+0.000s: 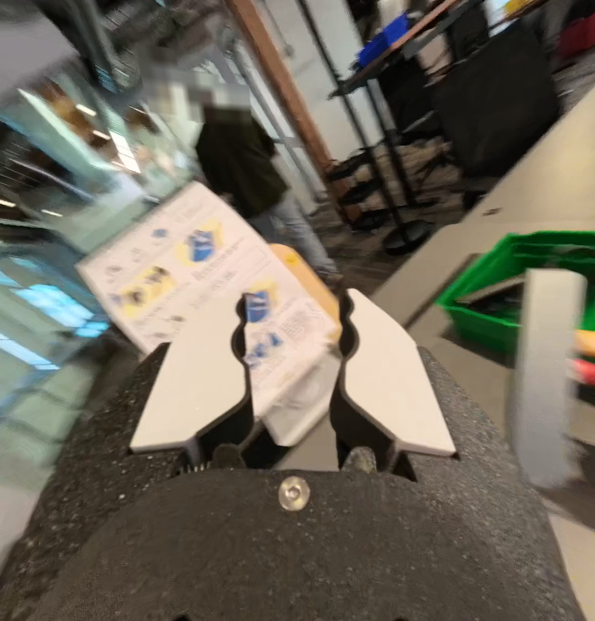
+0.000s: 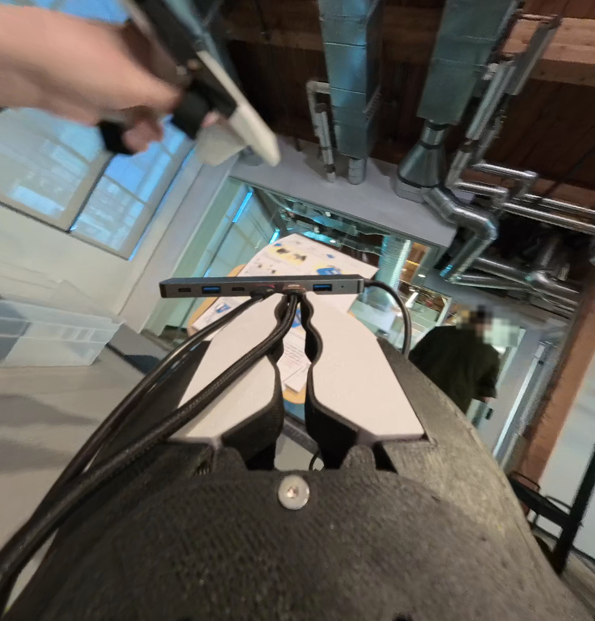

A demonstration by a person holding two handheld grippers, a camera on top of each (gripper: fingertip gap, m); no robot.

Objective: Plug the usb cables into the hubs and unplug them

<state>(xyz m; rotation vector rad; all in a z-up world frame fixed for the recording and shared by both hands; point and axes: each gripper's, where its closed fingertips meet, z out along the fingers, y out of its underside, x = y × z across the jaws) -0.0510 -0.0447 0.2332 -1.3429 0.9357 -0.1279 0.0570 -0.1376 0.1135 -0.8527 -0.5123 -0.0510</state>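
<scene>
My right gripper is shut on the plug of a black braided USB cable that sits in a slim grey hub. The hub hangs in the air from that plug, level across the fingertips. A second black cable is plugged in beside it and runs down left. The hub's own lead drops from its right end. My left gripper is open and empty. A hand holds it at the upper left of the right wrist view, where one of its fingers shows, apart from the hub.
A white poster board leans behind the left gripper. A green bin stands on the grey table at right, with a blurred pale grey piece in front. A clear plastic bin is at left. A person in a dark top stands behind.
</scene>
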